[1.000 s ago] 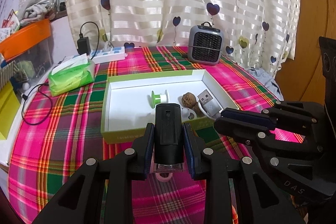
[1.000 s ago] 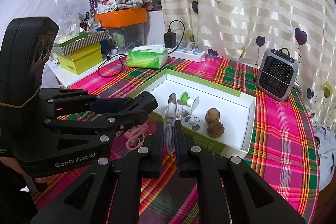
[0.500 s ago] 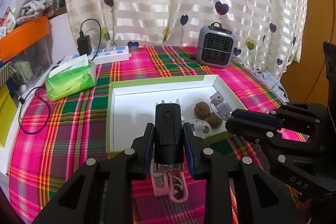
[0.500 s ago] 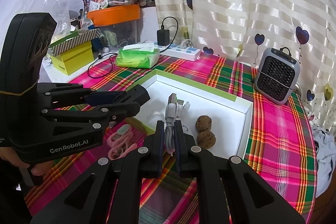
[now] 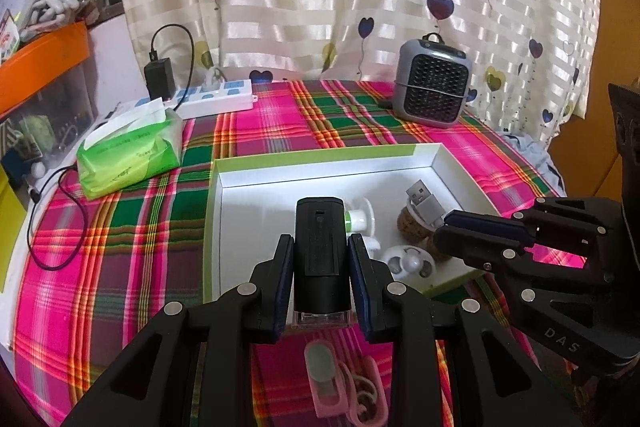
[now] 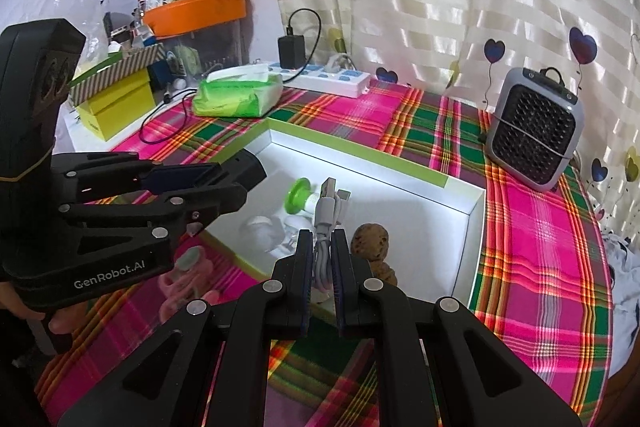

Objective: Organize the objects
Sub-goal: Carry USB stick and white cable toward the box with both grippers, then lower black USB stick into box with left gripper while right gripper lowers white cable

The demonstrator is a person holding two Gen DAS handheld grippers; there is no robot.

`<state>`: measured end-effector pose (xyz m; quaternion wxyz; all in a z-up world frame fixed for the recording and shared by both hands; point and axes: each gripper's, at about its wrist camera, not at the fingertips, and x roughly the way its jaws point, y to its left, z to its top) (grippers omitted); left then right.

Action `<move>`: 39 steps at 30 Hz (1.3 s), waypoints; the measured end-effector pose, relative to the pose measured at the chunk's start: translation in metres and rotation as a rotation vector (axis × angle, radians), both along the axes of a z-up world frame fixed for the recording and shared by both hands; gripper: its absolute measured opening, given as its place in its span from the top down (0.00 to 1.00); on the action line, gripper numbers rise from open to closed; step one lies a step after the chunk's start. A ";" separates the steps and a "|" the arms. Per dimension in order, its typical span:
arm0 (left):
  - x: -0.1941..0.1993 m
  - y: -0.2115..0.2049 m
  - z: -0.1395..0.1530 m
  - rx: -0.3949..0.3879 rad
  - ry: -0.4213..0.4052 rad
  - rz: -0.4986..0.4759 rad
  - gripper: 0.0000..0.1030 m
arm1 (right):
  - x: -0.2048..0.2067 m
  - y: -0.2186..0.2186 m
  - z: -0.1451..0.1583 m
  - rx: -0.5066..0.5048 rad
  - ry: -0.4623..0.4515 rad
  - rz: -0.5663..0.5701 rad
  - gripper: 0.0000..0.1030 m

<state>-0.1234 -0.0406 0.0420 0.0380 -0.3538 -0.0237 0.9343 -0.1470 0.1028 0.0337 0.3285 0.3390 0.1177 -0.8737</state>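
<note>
My left gripper [image 5: 320, 259] is shut on a black oblong device [image 5: 320, 239], held upright over the near edge of a white box with a green rim [image 5: 320, 155]. My right gripper [image 6: 322, 247] is shut on a bundled white USB cable [image 6: 326, 215], with the plug pointing forward above the box [image 6: 360, 151]. In the box lie a green and white spool [image 5: 360, 219], two walnuts [image 6: 370, 241] and a small white round item [image 5: 408, 263]. Each gripper shows in the other's view: the right gripper [image 5: 452, 231] and the left gripper [image 6: 236, 179].
A pink clip-like item [image 5: 344, 379] lies on the plaid cloth just in front of the box. A grey mini heater [image 5: 430, 87] stands at the back right. A green tissue pack [image 5: 128, 151] and a power strip [image 5: 212, 99] are at the back left. Cluttered shelves line the left edge.
Both grippers have moved forward toward the box, each keeping its load. The pink item has come into view below the left gripper.
</note>
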 end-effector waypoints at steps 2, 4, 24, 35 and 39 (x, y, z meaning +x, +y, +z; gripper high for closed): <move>-0.005 0.000 -0.002 -0.005 -0.005 0.006 0.76 | -0.005 -0.001 -0.004 0.004 -0.011 -0.003 0.91; -0.010 0.000 -0.004 -0.006 -0.011 0.010 0.76 | -0.010 -0.002 -0.007 0.005 -0.023 -0.008 0.91; -0.038 0.003 -0.026 -0.032 -0.077 0.018 0.76 | -0.035 -0.017 -0.028 0.042 -0.094 -0.022 0.91; -0.039 0.005 -0.023 -0.035 -0.076 0.000 0.75 | -0.034 -0.019 -0.027 0.046 -0.084 -0.020 0.87; -0.036 0.006 -0.021 -0.032 -0.062 -0.006 0.75 | -0.032 -0.019 -0.024 0.042 -0.073 -0.022 0.80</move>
